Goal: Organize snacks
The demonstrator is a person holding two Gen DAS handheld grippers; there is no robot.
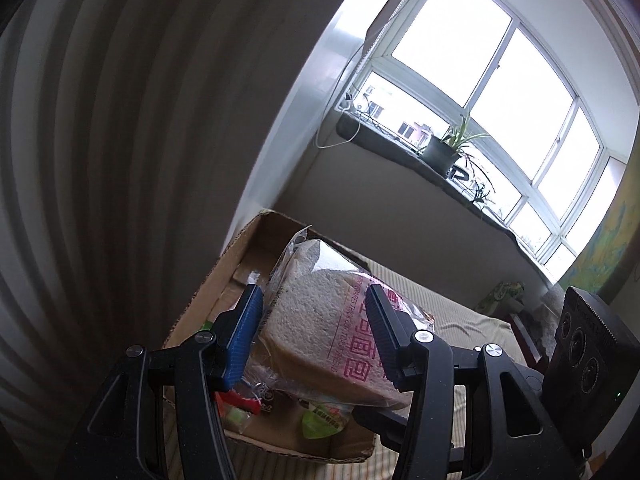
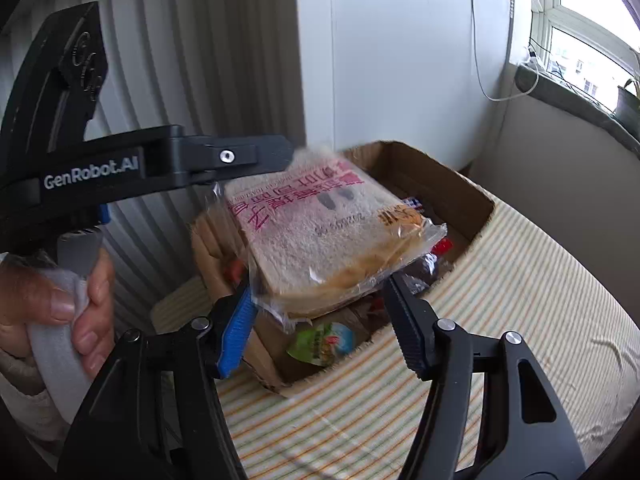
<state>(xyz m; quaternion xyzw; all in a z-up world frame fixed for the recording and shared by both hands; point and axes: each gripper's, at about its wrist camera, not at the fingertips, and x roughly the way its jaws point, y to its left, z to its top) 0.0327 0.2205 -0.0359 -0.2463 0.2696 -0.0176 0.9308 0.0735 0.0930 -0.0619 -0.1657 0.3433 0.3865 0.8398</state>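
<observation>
A clear bag of sliced bread [image 1: 320, 332] with pink print is held above an open cardboard box [image 1: 240, 256]. My left gripper [image 1: 314, 300] is shut on the bag, one finger on each flat side. In the right wrist view the bread bag [image 2: 320, 236] hangs over the box [image 2: 448, 184], with the left gripper's arm [image 2: 224, 156] reaching in from the left. My right gripper [image 2: 320, 284] is open just below the bag's near end and does not pinch it. A green snack cup [image 2: 324, 342] and red wrappers [image 1: 236, 402] lie in the box.
The box sits on a striped cloth surface [image 2: 500, 320]. A ribbed grey wall [image 2: 180, 60] stands to the left, a white pillar [image 2: 400, 60] behind. A window sill with a potted plant [image 1: 444, 152] is at the right. A hand [image 2: 60, 300] grips the left handle.
</observation>
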